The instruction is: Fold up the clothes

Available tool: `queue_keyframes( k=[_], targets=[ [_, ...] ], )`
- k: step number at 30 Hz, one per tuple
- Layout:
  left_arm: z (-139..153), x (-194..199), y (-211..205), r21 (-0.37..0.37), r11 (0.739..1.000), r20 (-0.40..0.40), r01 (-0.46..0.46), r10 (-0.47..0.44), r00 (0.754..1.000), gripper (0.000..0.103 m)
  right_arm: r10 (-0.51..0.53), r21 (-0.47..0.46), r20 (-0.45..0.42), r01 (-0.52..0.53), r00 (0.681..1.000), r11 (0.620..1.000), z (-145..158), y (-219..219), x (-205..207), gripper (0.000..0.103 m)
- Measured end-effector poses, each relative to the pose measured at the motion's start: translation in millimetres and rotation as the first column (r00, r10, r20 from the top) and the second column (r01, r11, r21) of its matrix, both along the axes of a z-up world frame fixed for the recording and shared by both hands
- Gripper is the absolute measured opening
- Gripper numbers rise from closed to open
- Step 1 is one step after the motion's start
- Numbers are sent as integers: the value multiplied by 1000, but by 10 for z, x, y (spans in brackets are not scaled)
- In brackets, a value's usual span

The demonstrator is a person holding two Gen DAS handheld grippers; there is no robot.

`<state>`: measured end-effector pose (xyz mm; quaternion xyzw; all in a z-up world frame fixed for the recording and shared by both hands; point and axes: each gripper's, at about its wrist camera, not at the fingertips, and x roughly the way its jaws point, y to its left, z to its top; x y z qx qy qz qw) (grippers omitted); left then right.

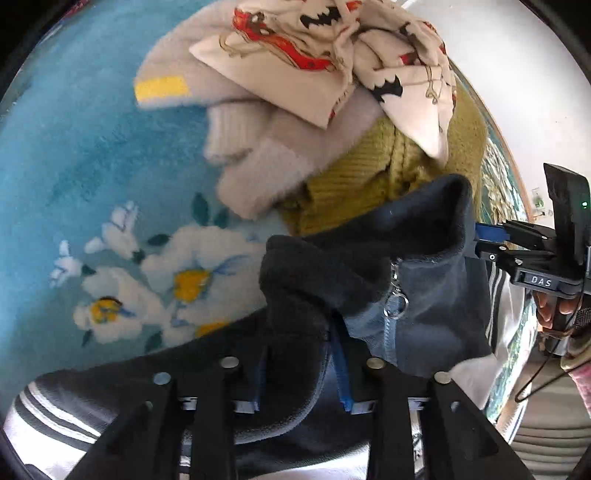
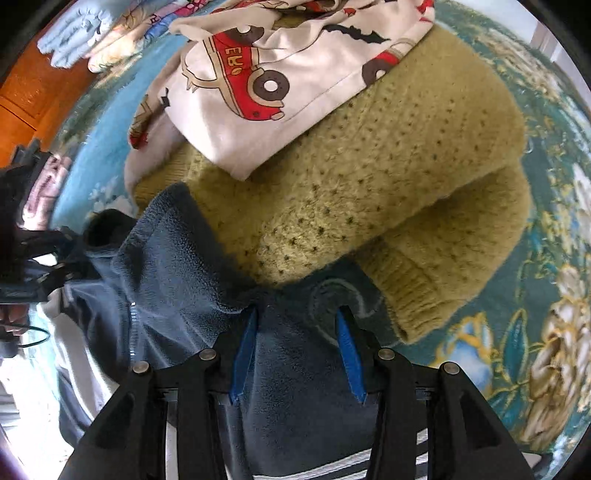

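A dark navy fleece jacket (image 1: 369,266) with a zip and a ring pull (image 1: 396,306) is held between both grippers; it also shows in the right wrist view (image 2: 295,387). My left gripper (image 1: 299,350) is shut on the jacket near its collar, blue pads half buried in fleece. My right gripper (image 2: 295,332) is shut on the jacket's other shoulder and shows from the side in the left wrist view (image 1: 491,243). The jacket has white-striped cuffs (image 1: 51,410).
Behind lies a pile: an olive knit sweater (image 2: 388,192), a cream garment printed with red cars (image 2: 266,96), a pale fuzzy sweater with a yellow patch (image 1: 221,110). All rests on a blue floral blanket (image 1: 74,166). Folded clothes (image 2: 85,33) sit far left.
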<state>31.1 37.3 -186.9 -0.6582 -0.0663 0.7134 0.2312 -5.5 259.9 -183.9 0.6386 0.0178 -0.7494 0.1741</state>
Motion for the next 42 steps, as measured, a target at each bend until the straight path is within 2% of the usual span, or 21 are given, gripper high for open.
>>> queue_keyframes(
  k=[7, 11, 13, 14, 15, 16, 20, 23, 24, 26, 29, 32, 33, 34, 36, 37, 38, 40, 41, 42],
  targets=[
    [-24, -74, -78, -5, 1000, 22, 15, -15, 1000, 25, 91, -91, -28, -93, 995, 992, 148, 53, 33, 45],
    [-109, -75, -97, -25, 1000, 31, -10, 11, 999, 28, 108, -84, 28, -106, 994, 991, -75, 71, 35, 46],
    [-90, -61, -109, -28, 1000, 14, -12, 13, 1000, 25, 92, -65, 23, -91, 995, 994, -127, 85, 78, 46],
    [-65, -50, -111, -31, 999, 3, -12, 12, 1000, 23, 75, -65, 16, -73, 997, 995, -104, 92, 112, 38],
    [-18, -32, -114, -33, 999, -17, -13, 12, 1000, 15, 57, -66, 10, -56, 998, 996, -81, 100, 145, 18],
    [42, -11, -115, -34, 999, -40, -14, 12, 999, 13, 39, -67, 4, -39, 999, 997, -58, 107, 179, 12],
    [399, -13, -127, -21, 1000, -162, -13, 9, 987, 12, -42, -116, -46, 37, 998, 993, 243, 200, 290, 9],
    [517, -156, -137, -19, 1000, -209, -22, 17, 978, 12, -109, -169, -96, 91, 989, 981, 548, 339, 274, 9],
    [516, -244, -135, -31, 999, -220, -32, 25, 975, 12, -105, -160, -116, 86, 988, 983, 586, 345, 247, 9],
    [429, -417, -143, -50, 997, -220, -63, 51, 974, 12, -106, -128, -151, 87, 983, 988, 577, 369, 117, 9],
    [141, -429, -103, -80, 992, -144, -100, 88, 986, 13, -123, -65, -158, 114, 980, 991, 401, 325, -137, 9],
    [87, -328, -237, -72, 989, -115, -132, 123, 986, 21, -173, -32, -151, 170, 973, 985, 296, 228, -115, 9],
    [143, -234, -379, -47, 986, -124, -158, 151, 981, 29, -192, -24, -151, 191, 970, 981, 275, 205, -105, 10],
    [199, -141, -521, -21, 983, -131, -183, 179, 975, 42, -210, -16, -152, 210, 966, 977, 254, 183, -96, 12],
    [310, 46, -804, 31, 972, -145, -233, 235, 961, 51, -236, 12, -170, 241, 957, 970, 271, 162, -55, 22],
    [363, 153, -985, 53, 962, -150, -267, 272, 951, 53, -246, 33, -180, 255, 952, 966, 307, 159, -26, 27],
    [414, 304, -1251, 66, 942, -155, -328, 334, 930, 54, -255, 53, -190, 270, 948, 961, 343, 155, 3, 34],
    [515, 678, -1815, 77, 876, -166, -476, 482, 860, 58, -282, 79, -222, 305, 933, 949, 479, 132, 104, 34],
    [542, 927, -2129, 66, 823, -172, -564, 566, 806, 58, -297, 88, -241, 325, 924, 942, 565, 116, 166, 34],
    [549, 1201, -2515, 49, 752, -182, -657, 653, 735, 58, -311, 91, -258, 344, 915, 935, 648, 93, 232, 34]
  ],
)
